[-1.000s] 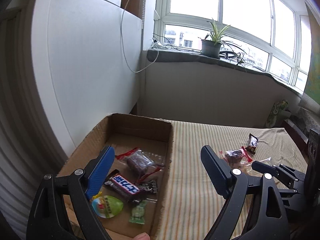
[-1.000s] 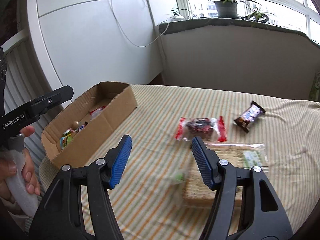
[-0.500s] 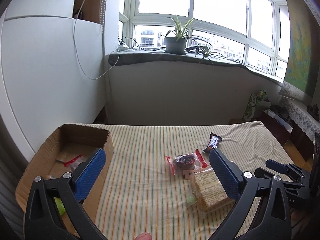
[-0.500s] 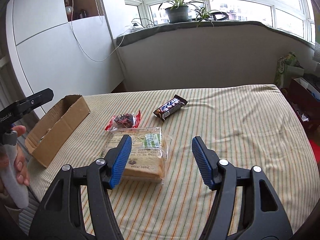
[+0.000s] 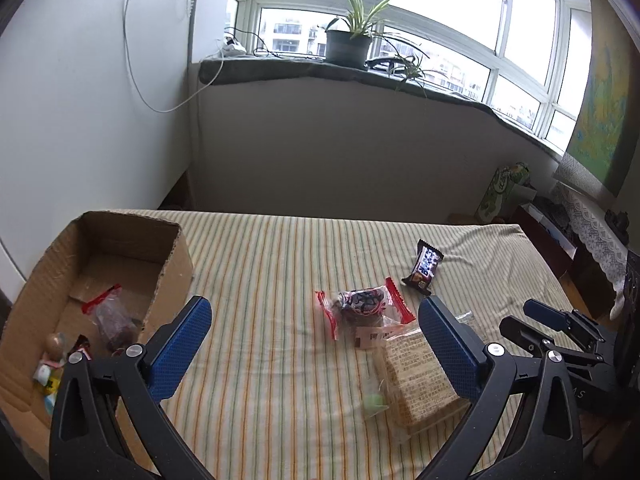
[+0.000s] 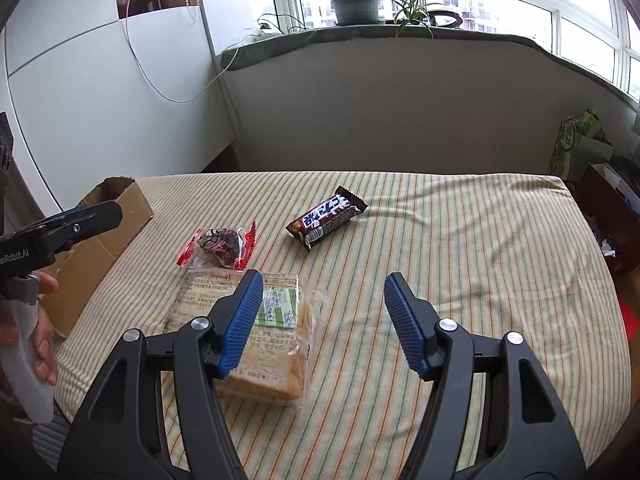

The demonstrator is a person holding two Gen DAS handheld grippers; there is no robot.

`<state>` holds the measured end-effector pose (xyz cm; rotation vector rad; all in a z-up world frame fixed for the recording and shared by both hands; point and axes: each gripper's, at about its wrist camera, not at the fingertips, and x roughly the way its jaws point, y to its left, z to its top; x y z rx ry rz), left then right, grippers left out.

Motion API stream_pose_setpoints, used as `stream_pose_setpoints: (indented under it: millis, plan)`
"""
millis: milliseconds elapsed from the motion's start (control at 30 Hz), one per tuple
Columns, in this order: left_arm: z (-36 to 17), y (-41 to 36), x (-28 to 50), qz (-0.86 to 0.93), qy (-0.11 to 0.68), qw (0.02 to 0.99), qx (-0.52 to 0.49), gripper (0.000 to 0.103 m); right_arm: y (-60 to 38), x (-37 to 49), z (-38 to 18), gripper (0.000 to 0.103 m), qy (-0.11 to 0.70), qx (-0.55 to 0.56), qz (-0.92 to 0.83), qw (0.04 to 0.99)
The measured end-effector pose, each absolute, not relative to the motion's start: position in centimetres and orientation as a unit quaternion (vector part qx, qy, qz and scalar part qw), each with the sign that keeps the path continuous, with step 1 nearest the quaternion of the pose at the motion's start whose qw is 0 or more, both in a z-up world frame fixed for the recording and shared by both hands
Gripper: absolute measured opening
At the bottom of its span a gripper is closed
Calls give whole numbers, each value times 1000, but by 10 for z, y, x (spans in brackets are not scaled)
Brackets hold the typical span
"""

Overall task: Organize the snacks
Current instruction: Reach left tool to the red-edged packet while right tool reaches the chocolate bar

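Left hand-held gripper (image 5: 314, 338): jaws spread wide above the striped cloth (image 5: 264, 280) that covers the worktop, nothing between the blue pads; they have just been opening further. Right hand-held gripper (image 6: 323, 322): jaws parted, likewise just opened wider, empty; its left pad overlaps, in the right wrist view, the near edge of a clear-wrapped block of sliced bread or cake (image 6: 256, 344), which lies flat on the cloth. A small green sweet (image 5: 374, 401) lies just beside that block on its left in the left wrist view. Beyond the block, touching its far edge, lies a red-ended transparent packet holding a dark snack (image 6: 222, 242). Farther on and to the right, apart from the others, a dark chocolate bar in its wrapper (image 6: 326, 216) lies at a slant.

At the left edge of the worktop stands an open cardboard box (image 5: 120, 236). Inside it are a second red-ended packet (image 5: 110, 316) and several smaller wrapped sweets (image 5: 52, 364) near the front; their labels are too small to read. A person's hand (image 6: 36, 336) grips the white handle of the left tool. Behind the worktop runs a low wall topped by a window sill bearing a potted plant (image 5: 348, 36).
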<state>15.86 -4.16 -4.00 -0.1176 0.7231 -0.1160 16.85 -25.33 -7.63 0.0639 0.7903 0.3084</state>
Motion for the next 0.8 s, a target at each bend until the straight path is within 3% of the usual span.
stream_pose_setpoints:
  millis: [233, 800]
  plan:
    - [-71, -53, 224, -110, 428, 892, -90, 103, -242, 228, -87, 81, 411, 47, 162, 896]
    - [-101, -71, 239, -141, 484, 859, -91, 103, -232, 279, -108, 81, 465, 5, 183, 866]
